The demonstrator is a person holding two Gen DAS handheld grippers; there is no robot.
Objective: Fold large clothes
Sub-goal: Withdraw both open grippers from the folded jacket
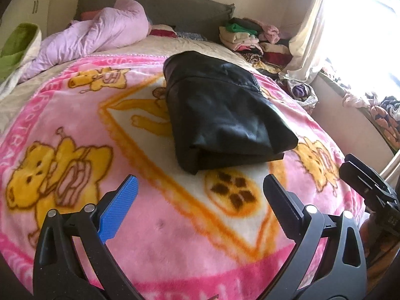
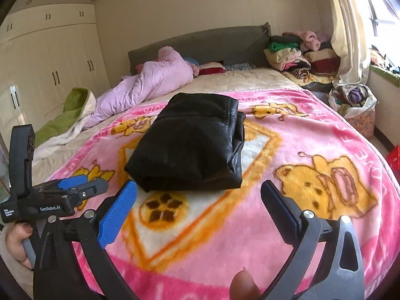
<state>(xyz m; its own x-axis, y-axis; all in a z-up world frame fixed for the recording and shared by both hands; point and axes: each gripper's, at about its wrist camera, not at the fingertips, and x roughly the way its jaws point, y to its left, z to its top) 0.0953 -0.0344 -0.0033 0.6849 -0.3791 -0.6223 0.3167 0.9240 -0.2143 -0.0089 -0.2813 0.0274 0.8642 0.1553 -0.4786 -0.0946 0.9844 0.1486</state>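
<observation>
Your left gripper (image 1: pixel 200 190) and right gripper (image 2: pixel 198 195) hover wide open and empty before the folded black leather garment (image 1: pixel 220 115) on the pink blanket (image 1: pixel 150 225); gripping only its slick top layer could undo the fold.

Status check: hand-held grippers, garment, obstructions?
Left hand-held gripper open, empty. Right hand-held gripper open, empty. Black garment folded on pink blanket. Nothing in the way.
</observation>
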